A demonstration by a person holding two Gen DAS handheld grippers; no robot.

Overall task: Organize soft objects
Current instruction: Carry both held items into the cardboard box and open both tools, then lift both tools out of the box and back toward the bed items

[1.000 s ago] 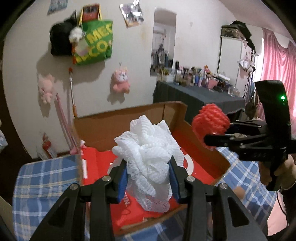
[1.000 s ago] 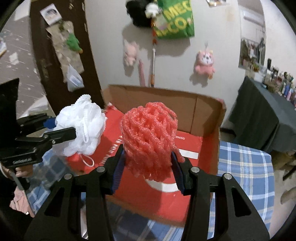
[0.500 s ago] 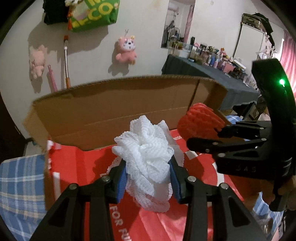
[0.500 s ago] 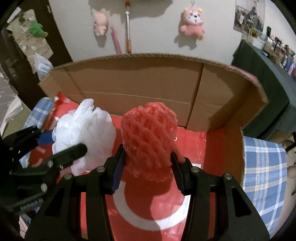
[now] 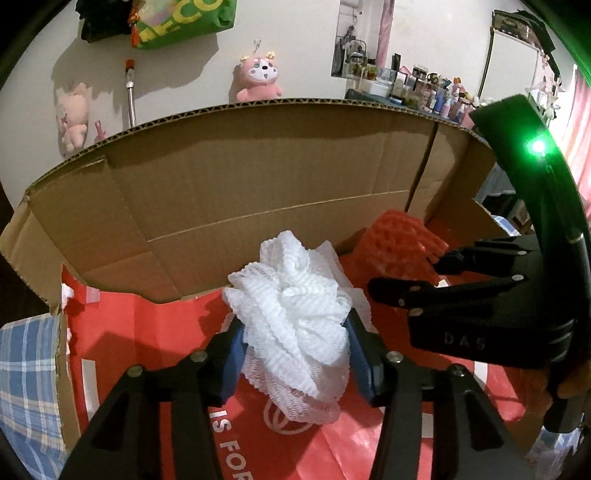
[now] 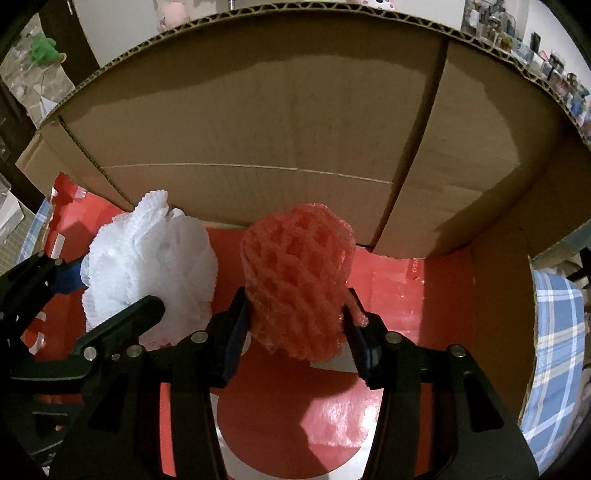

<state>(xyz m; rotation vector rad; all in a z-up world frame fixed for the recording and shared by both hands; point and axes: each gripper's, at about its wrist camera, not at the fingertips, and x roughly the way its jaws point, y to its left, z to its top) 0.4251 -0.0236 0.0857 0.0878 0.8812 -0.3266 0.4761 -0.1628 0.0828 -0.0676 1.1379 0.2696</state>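
Note:
My left gripper (image 5: 295, 354) is shut on a white mesh bath puff (image 5: 291, 314) and holds it inside an open cardboard box (image 5: 258, 177), just above its red glossy floor (image 5: 325, 446). My right gripper (image 6: 295, 325) is shut on a red foam net (image 6: 297, 277) and holds it inside the same box (image 6: 280, 129), to the right of the puff (image 6: 147, 258). The red net (image 5: 399, 240) and the right gripper's body show at the right of the left wrist view. The left gripper (image 6: 110, 306) shows at the left of the right wrist view.
The box's tall back wall (image 6: 258, 110) stands close ahead and its right wall (image 6: 498, 314) is near. A blue plaid cloth (image 5: 26, 376) lies under the box. Plush toys (image 5: 258, 77) and a green bag (image 5: 184, 18) hang on the far wall.
Both grippers have moved forward and down into the box, each still holding its object. The back wall now fills most of both views.

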